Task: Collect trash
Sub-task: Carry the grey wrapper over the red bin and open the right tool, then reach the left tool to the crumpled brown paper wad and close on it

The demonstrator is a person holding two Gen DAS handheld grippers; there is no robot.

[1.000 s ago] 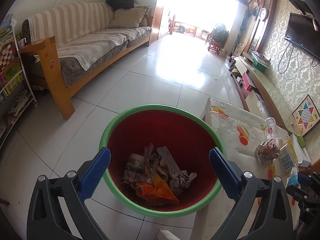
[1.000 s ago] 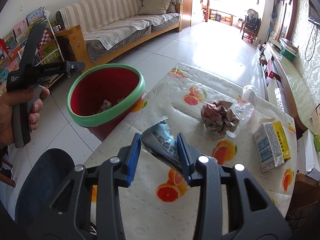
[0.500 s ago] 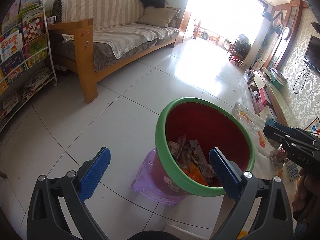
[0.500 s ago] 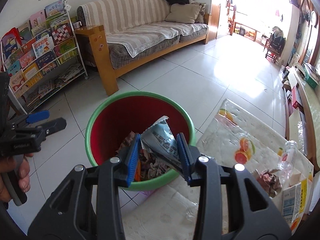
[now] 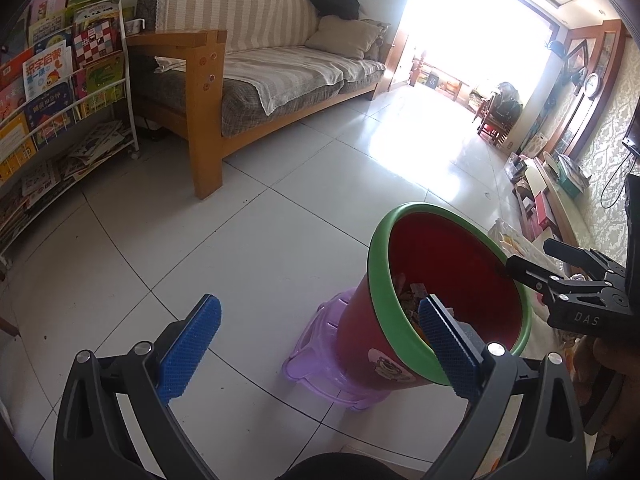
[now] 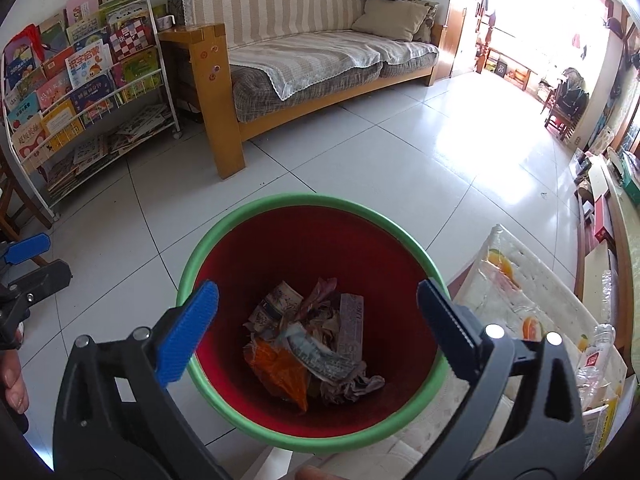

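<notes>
A red bin with a green rim [image 6: 304, 200] stands on the floor beside the table. My right gripper [image 6: 318, 292] hangs over its mouth; its jaws are opening wide and nothing is between them. A crumpled silver wrapper [image 6: 320, 356] lies in the bin on top of an orange wrapper [image 6: 280, 372] and other paper scraps. My left gripper [image 5: 320, 306] is open and holds nothing, over the floor to the left of the bin [image 5: 378, 280]. The right gripper [image 5: 536, 258] shows above the bin's far rim in the left wrist view.
The bin rests on a purple plastic stool [image 5: 316, 356]. To the right, the table with a fruit-print cloth [image 6: 516, 292] carries a clear bottle [image 6: 600, 344] and a carton [image 6: 600, 428]. A wooden sofa [image 5: 280, 72] and a book rack [image 5: 60, 80] stand across the tiled floor.
My right gripper carried the silver wrapper from the table to over the bin, then opened; the wrapper now lies in the bin. My left gripper swung left, off the bin.
</notes>
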